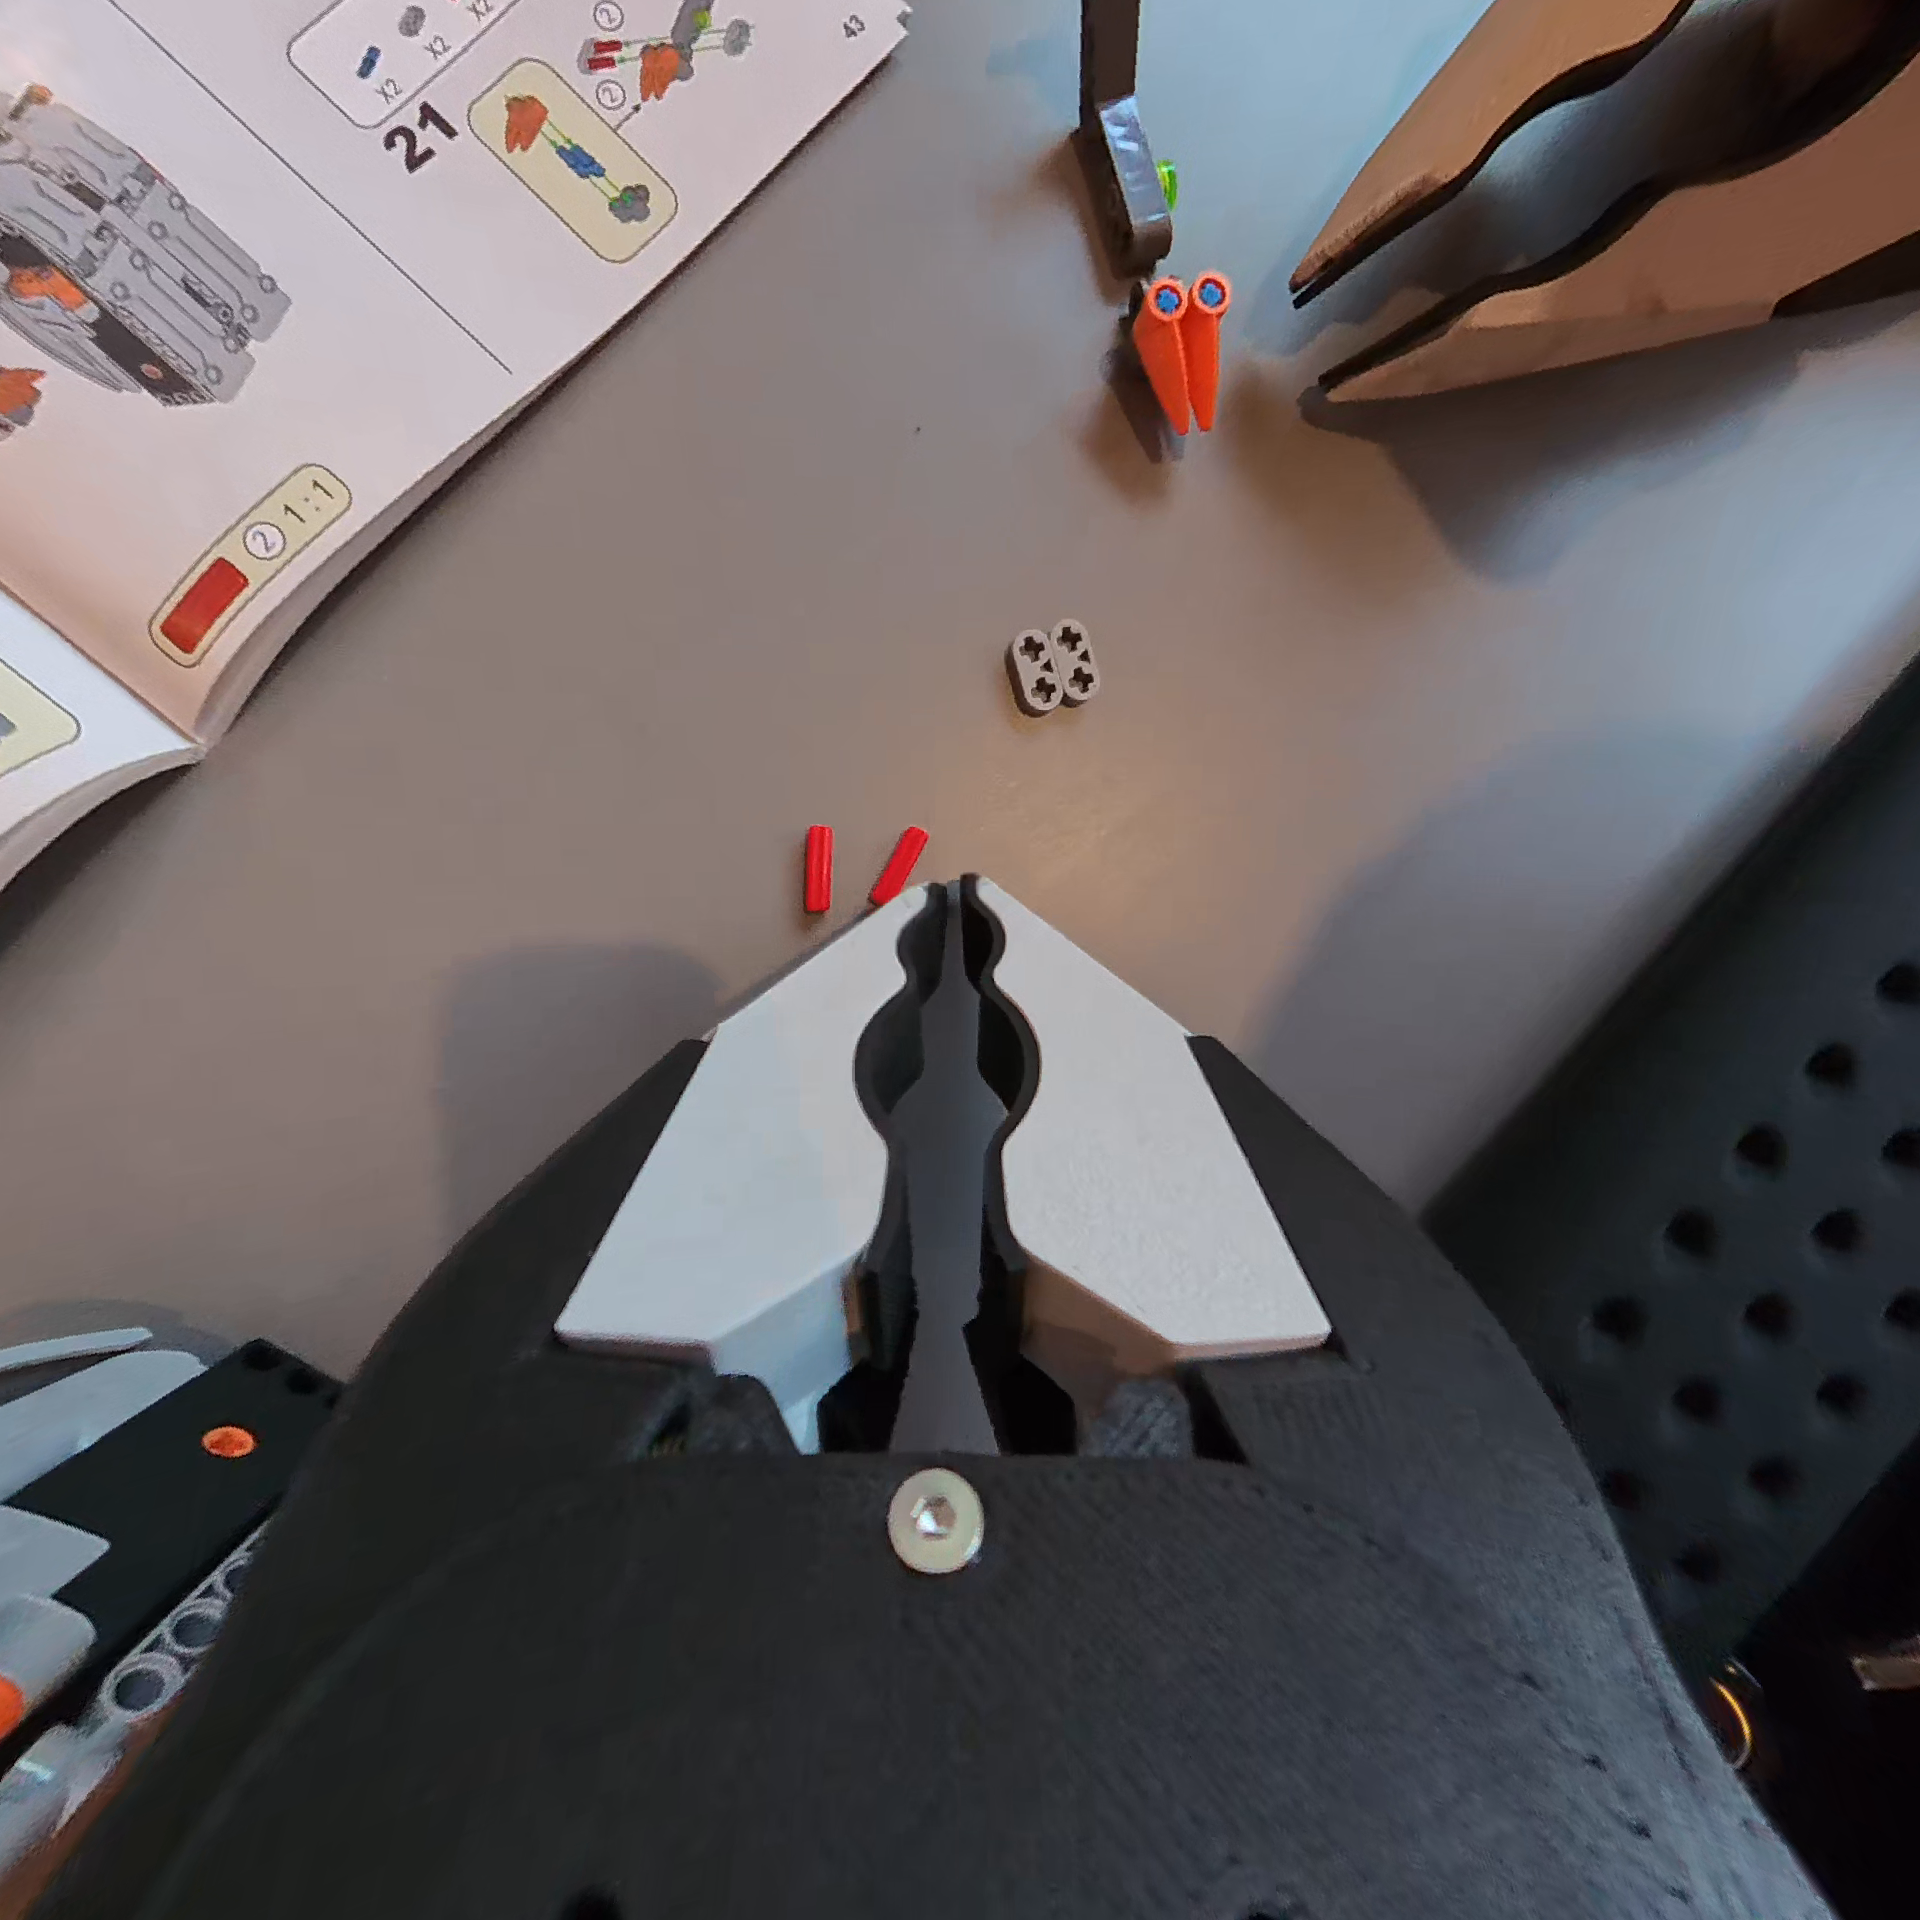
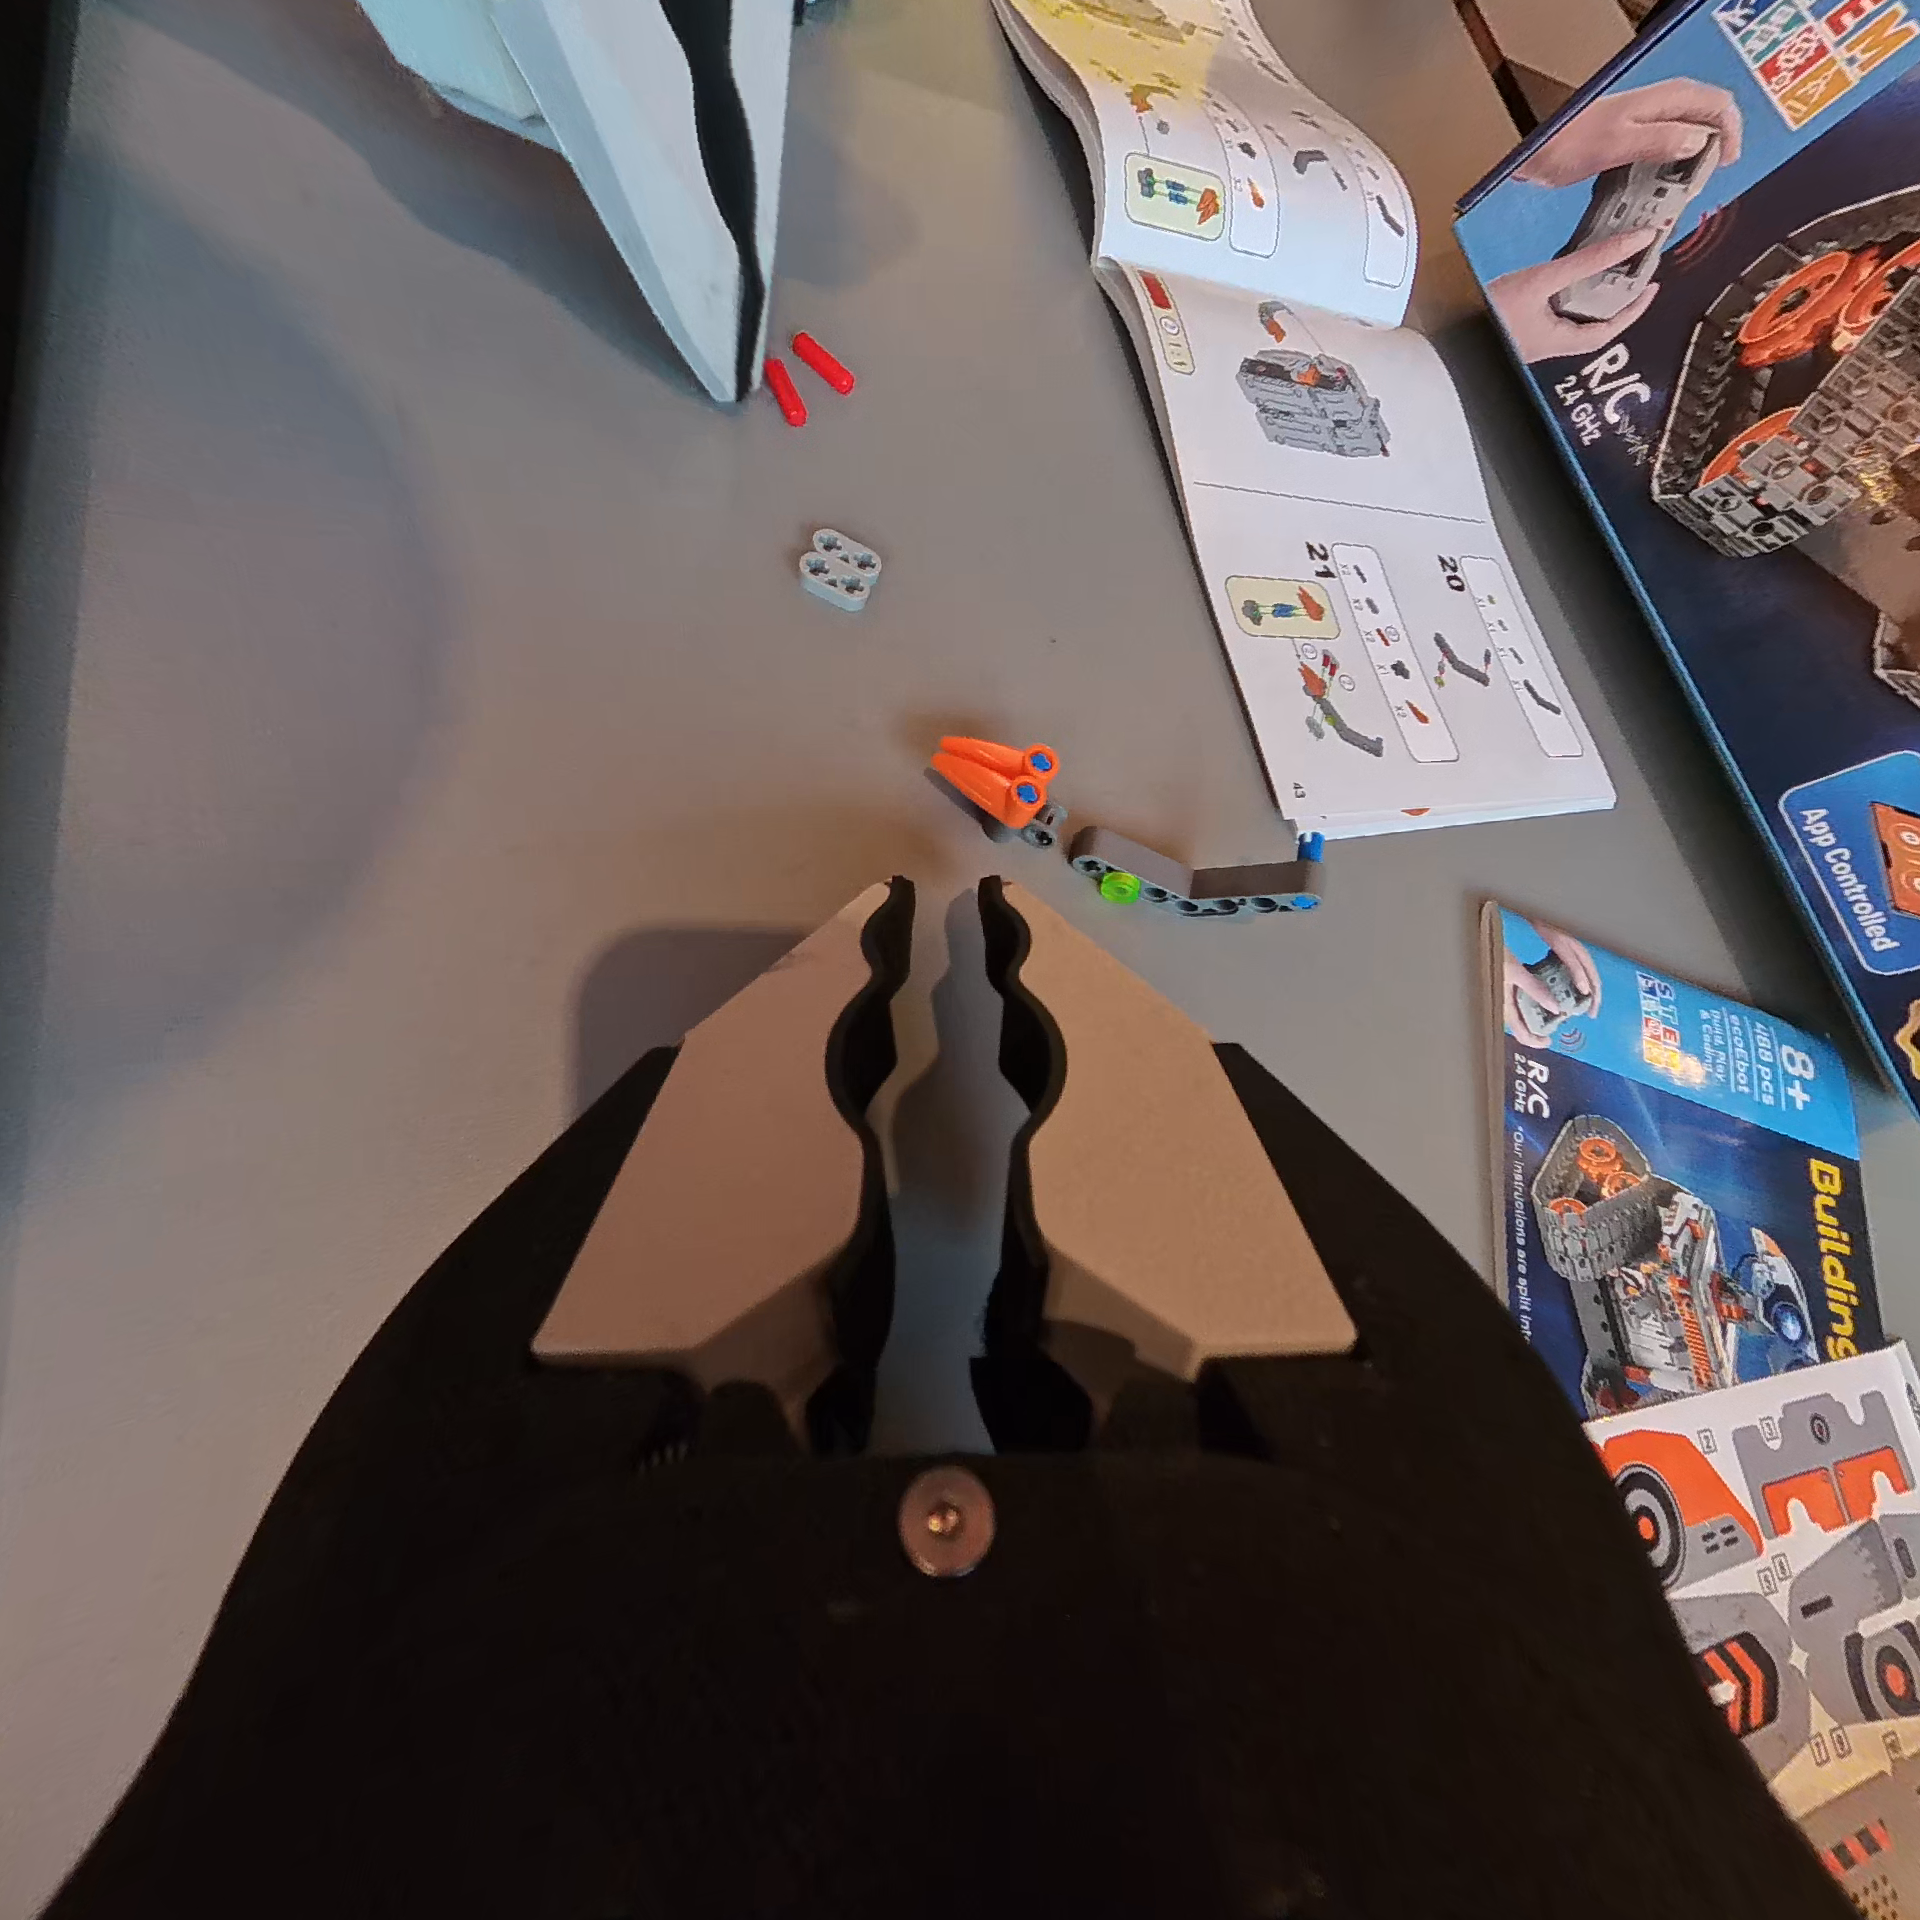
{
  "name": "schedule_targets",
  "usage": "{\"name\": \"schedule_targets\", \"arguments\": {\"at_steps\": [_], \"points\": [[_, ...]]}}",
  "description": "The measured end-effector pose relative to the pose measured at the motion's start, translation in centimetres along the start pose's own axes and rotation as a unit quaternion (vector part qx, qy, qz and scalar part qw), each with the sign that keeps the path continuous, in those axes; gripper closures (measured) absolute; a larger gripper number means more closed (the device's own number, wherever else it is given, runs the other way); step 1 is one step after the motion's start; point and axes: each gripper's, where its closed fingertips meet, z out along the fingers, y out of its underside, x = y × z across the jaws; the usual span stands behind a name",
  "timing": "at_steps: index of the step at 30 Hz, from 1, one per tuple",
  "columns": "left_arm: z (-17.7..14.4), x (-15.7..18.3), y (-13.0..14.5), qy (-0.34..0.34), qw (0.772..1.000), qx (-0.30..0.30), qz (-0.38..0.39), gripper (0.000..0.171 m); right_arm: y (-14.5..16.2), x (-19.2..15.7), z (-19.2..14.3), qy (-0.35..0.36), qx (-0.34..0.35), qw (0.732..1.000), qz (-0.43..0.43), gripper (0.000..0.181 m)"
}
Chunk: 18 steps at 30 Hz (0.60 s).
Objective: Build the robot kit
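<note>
Left gripper (image 1: 954, 885): clenched, empty, tips touching 1 of 2 red pins (image 1: 898, 864) on the desk (image 1: 623, 727). Right gripper (image 2: 945, 883): slightly parted, empty, just short of the orange cones (image 2: 992, 784). Grey links (image 2: 842, 568) lie between both grippers.

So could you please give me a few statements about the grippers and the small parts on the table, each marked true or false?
1. The left gripper has its fingertips nearly together. True.
2. Two red pins lie just beside the left gripper's tips. True.
3. The right gripper grips the orange cones. False: it holds nothing; the cones lie on the table just ahead.
4. The grey two-hole pieces are stacked on the open instruction booklet. False: they lie side by side on the table.
</note>
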Motion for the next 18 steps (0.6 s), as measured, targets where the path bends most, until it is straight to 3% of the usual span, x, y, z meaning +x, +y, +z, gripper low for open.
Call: {"name": "schedule_targets", "arguments": {"at_steps": [9, 12, 18], "points": [[-0.8, -0.5, -1.6, -0.012, 0.997, 0.026, 0.072, 0.165, 0.0, -0.1, 0.0, -0.001, 0.0, 1.0, 0.0, 0.168], [-0.1, -0.2, -1.2, 0.005, 0.998, 0.007, 0.065, 0.161, 0.0, -0.1, 0.0, -0.003, -0.001, 1.0, 0.001, 0.169], [0.2, 0.3, -0.7, 0.027, 0.998, 0.006, 0.061, 0.171, 0.1, -0.2, 0.0, -0.007, -0.001, 1.0, 0.001, 0.17]]}}
